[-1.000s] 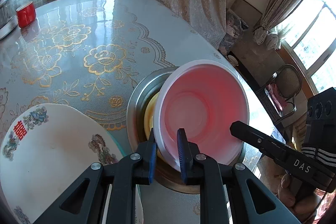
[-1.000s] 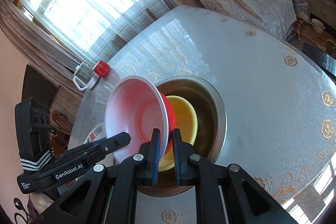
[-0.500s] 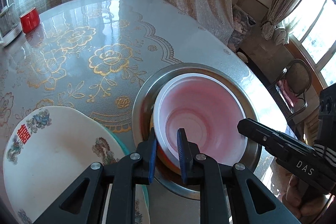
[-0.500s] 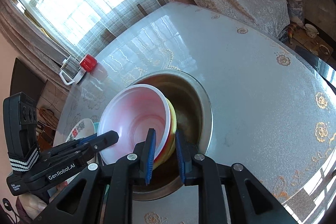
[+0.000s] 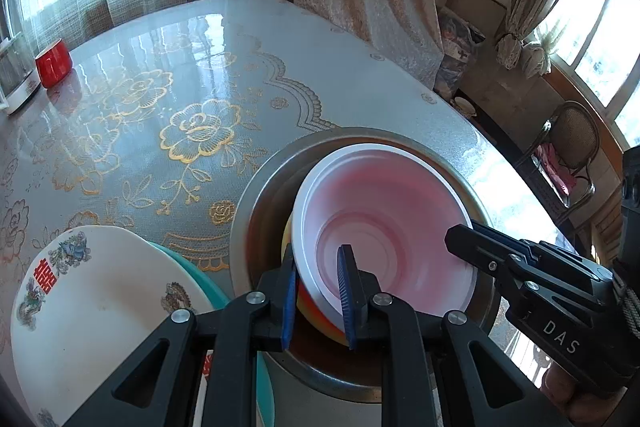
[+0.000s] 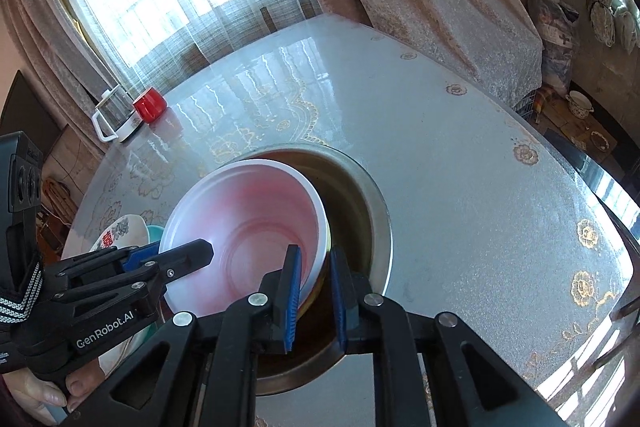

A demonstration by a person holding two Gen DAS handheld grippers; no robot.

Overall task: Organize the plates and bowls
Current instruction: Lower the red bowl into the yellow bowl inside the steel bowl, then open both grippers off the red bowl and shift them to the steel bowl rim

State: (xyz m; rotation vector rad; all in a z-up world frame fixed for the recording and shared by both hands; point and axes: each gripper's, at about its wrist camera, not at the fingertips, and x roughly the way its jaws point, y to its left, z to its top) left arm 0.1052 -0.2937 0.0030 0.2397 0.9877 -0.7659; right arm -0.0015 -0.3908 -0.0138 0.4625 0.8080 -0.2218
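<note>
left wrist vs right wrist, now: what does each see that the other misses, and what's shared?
Left wrist only: the chair by the window, and the white plate nearly whole (the right view gets a sliver). Right wrist only: the clear jug with its handle (the left view clips it). Both: the pink bowl in the metal basin, the red cup, the left gripper shut on the bowl's rim, and the right gripper, jaws closing with the rim between them.

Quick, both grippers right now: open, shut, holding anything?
Left gripper: shut on the near rim of the red bowl, which sits nested in the metal basin.
Right gripper: jaws closing around the same bowl's rim.
</note>
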